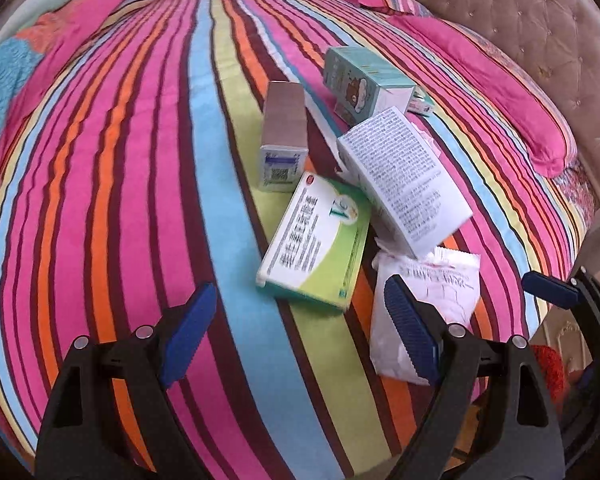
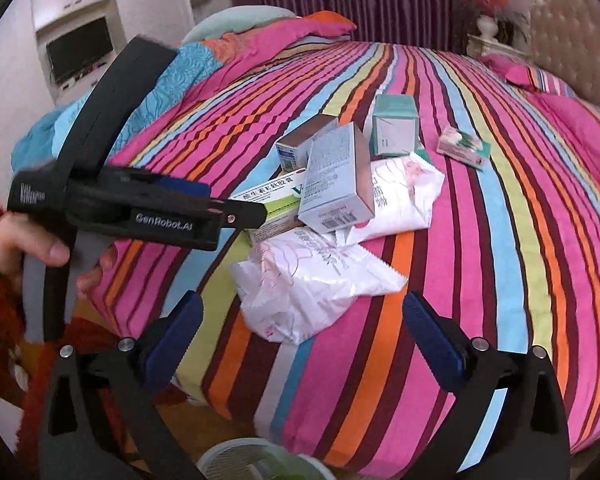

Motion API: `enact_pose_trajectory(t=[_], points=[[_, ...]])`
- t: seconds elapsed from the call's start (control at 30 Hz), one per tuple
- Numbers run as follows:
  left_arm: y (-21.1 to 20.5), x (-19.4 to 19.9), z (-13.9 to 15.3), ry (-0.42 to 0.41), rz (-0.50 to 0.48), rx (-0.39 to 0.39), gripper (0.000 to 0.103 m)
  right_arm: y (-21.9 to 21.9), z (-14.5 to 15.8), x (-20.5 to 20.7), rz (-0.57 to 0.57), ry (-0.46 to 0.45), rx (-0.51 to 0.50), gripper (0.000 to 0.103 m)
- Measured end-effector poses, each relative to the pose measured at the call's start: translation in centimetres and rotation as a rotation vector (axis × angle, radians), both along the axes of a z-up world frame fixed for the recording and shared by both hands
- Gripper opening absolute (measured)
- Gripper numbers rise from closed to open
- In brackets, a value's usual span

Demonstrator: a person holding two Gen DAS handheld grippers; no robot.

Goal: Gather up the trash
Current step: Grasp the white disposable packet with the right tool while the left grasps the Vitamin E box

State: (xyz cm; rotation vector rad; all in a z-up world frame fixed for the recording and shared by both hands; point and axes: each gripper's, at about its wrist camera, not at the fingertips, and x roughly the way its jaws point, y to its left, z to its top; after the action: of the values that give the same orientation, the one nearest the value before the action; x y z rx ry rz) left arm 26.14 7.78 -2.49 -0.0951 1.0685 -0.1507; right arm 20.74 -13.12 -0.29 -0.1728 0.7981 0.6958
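Note:
Trash lies in a pile on the striped bed. A green and white flat box [image 1: 318, 240] [image 2: 274, 206], a white box with small print [image 1: 404, 178] [image 2: 338, 178], a grey tall box [image 1: 284, 136] [image 2: 302, 142], a teal box [image 1: 364, 80] [image 2: 394, 124], and crumpled white wrappers [image 1: 424, 308] [image 2: 304, 280] [image 2: 400, 196]. A small flat packet [image 2: 464, 146] lies apart to the right. My left gripper [image 1: 300, 328] is open just before the green box. It also shows in the right wrist view [image 2: 236, 208]. My right gripper [image 2: 302, 340] is open just before the nearest wrapper.
The striped bedspread [image 1: 140, 200] covers the bed. Pink pillows [image 1: 500, 80] lie along a tufted headboard [image 1: 540, 12]. A bunched quilt [image 2: 188, 64] lies at the far end. A white round bin rim [image 2: 256, 460] shows below the bed edge. A TV [image 2: 80, 48] hangs on the wall.

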Motion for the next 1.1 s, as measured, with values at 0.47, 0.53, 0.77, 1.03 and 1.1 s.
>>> enact_pose_trajectory(t=[0.47, 0.53, 0.77, 1.03, 1.1], points=[[-0.4, 3.1, -2.6, 0.057, -0.055, 0.015, 0.084, 2.6, -1.5, 1.2, 0.065, -0.027, -0.066, 0.095], [-0.6, 3.4, -2.7, 0.055, -0.06, 0.03, 0.084, 2.9, -1.8, 1.1, 0.067, -0.037, -0.081, 0.095], [-1.1, 4.2, -3.1, 0.044, -0.078, 0.078, 0.084, 3.0, -3.1, 1.5, 0.035, -0.038, -0.093, 0.095], [-1.3, 4.6, -3.5, 0.035, -0.063, 0.087, 0.083, 3.1, -3.7, 2.3, 0.018, 0.046, -0.067, 0.095], [-1.4, 4.5, -3.5, 0.036, -0.06, 0.09, 0.082, 3.1, -3.9, 2.2, 0.016, 0.061, -0.075, 0.095]])
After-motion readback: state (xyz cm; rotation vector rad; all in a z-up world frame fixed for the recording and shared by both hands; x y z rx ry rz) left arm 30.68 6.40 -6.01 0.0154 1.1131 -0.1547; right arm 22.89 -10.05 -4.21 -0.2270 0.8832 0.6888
